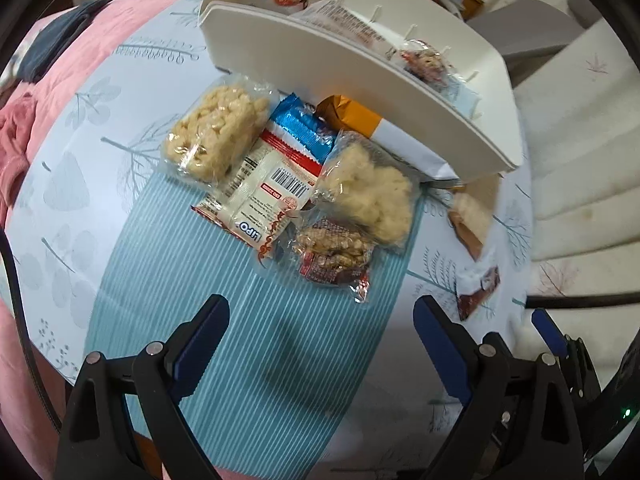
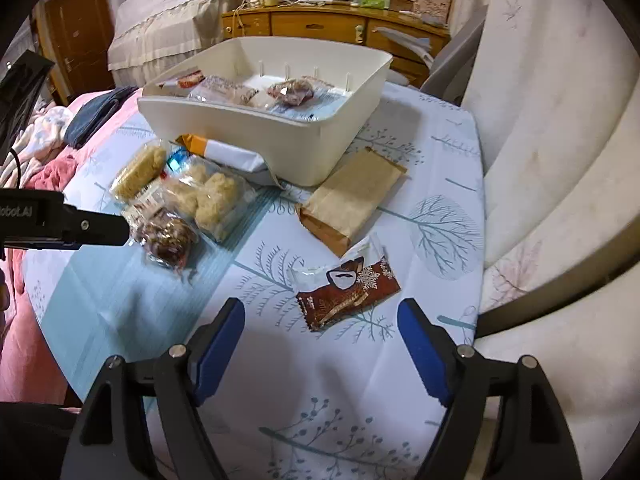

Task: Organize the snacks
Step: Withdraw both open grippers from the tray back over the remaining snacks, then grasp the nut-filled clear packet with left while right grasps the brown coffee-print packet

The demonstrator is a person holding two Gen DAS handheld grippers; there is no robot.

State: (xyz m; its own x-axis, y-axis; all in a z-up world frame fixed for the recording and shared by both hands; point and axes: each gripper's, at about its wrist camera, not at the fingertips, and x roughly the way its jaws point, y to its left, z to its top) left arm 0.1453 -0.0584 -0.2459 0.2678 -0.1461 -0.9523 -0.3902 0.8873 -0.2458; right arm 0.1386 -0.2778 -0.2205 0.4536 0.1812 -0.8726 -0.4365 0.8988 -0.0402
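A white bin (image 1: 360,92) (image 2: 256,132) holds several snack packs at the table's far side. In front of it lies a pile of snacks: a clear rice-puff pack (image 1: 216,128), a white LIPO pack (image 1: 260,192), another puff pack (image 1: 372,188) (image 2: 212,196) and a nut bar (image 1: 332,252) (image 2: 166,238). My left gripper (image 1: 320,320) is open and empty, just short of the nut bar. My right gripper (image 2: 320,320) is open and empty, just short of a brown coffee sachet (image 2: 348,292) (image 1: 478,288). A tan packet (image 2: 352,200) lies beside the bin.
The table wears a pale tree-print cloth (image 2: 432,216) with a blue striped band (image 1: 224,320). Pink bedding (image 1: 24,128) lies to the left. A cream sofa (image 2: 560,160) is at the right. A wooden dresser (image 2: 320,24) stands behind. The left gripper's body (image 2: 60,220) shows in the right wrist view.
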